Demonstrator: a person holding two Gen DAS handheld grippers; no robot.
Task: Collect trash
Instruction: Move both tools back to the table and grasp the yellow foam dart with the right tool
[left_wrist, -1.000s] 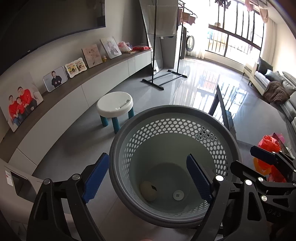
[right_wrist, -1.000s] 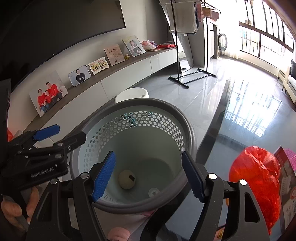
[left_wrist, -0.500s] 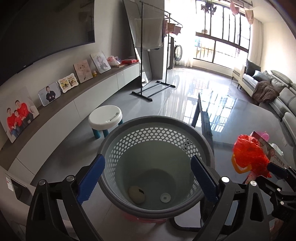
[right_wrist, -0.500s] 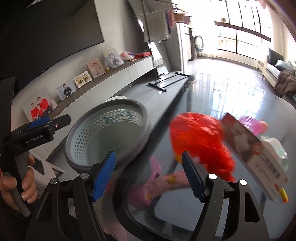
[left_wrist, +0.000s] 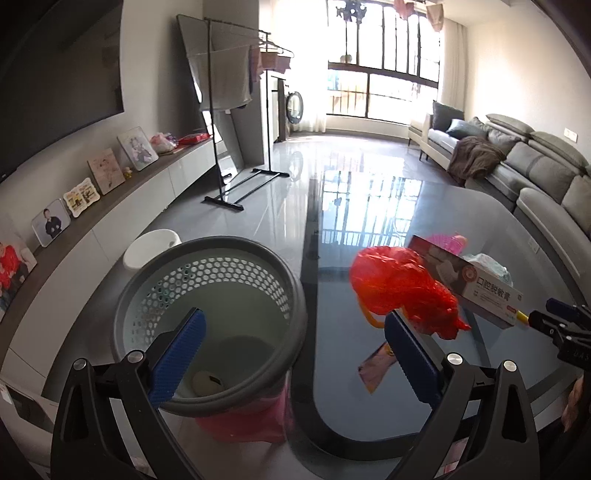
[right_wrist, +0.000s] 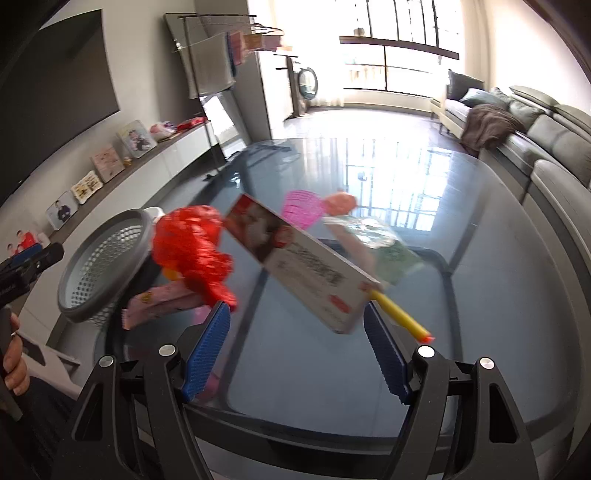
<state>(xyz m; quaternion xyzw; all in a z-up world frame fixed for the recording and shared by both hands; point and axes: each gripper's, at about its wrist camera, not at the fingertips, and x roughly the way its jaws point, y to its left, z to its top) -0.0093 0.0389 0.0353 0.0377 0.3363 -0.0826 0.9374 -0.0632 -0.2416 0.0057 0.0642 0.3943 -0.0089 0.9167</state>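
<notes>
Swung off the perforated bin (right_wrist: 107, 273) toward the glass table (right_wrist: 461, 295), right gripper (right_wrist: 295, 347) now spread wide and empty, box (right_wrist: 306, 273) and red bag (right_wrist: 192, 251) just ahead, left gripper (left_wrist: 295, 354) likewise agape over bin rim.

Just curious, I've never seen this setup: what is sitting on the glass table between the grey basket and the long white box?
A crumpled red plastic bag, seen in both wrist views between the grey basket and the long white box.
</notes>
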